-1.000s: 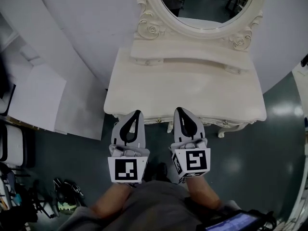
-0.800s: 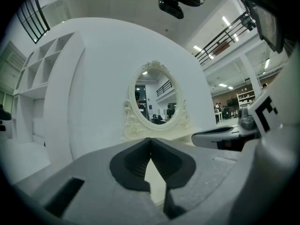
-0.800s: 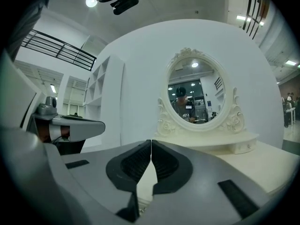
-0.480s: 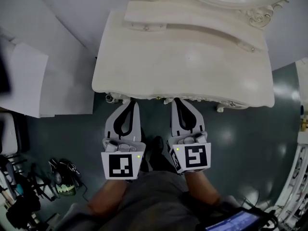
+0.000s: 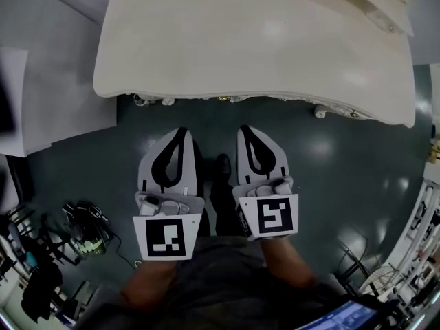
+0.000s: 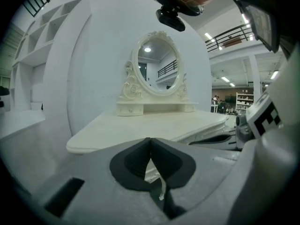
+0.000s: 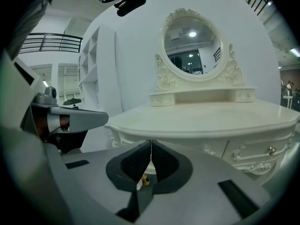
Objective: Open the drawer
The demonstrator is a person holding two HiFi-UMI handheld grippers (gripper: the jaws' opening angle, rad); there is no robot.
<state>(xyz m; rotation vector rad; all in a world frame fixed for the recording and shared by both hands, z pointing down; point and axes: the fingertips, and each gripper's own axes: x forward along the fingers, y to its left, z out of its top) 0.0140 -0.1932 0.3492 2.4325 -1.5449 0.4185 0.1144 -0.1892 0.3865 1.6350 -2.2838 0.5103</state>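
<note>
A cream dressing table point(image 5: 254, 40) fills the top of the head view. Its drawers sit under the overhanging top; in the right gripper view one drawer front with a small knob point(image 7: 270, 150) shows at the right. My left gripper point(image 5: 179, 132) and right gripper point(image 5: 245, 129) hang side by side over the dark floor, just short of the table's front edge and below its top. Both point at the table front and touch nothing. The left gripper's point(image 6: 150, 142) jaws meet with nothing between them, and so do the right gripper's point(image 7: 151, 145).
An oval mirror point(image 7: 193, 36) in a carved frame stands at the table's back, against a curved white wall point(image 6: 93, 69). White panels point(image 5: 41, 108) lie on the floor at the left, with cables and gear point(image 5: 82, 232) in front of them. A metal rack point(image 5: 419, 218) stands at the right.
Both grippers have sunk from the level of the table's top edge to below it, staying shut. The head view has tilted down, so the mirror has left it.
</note>
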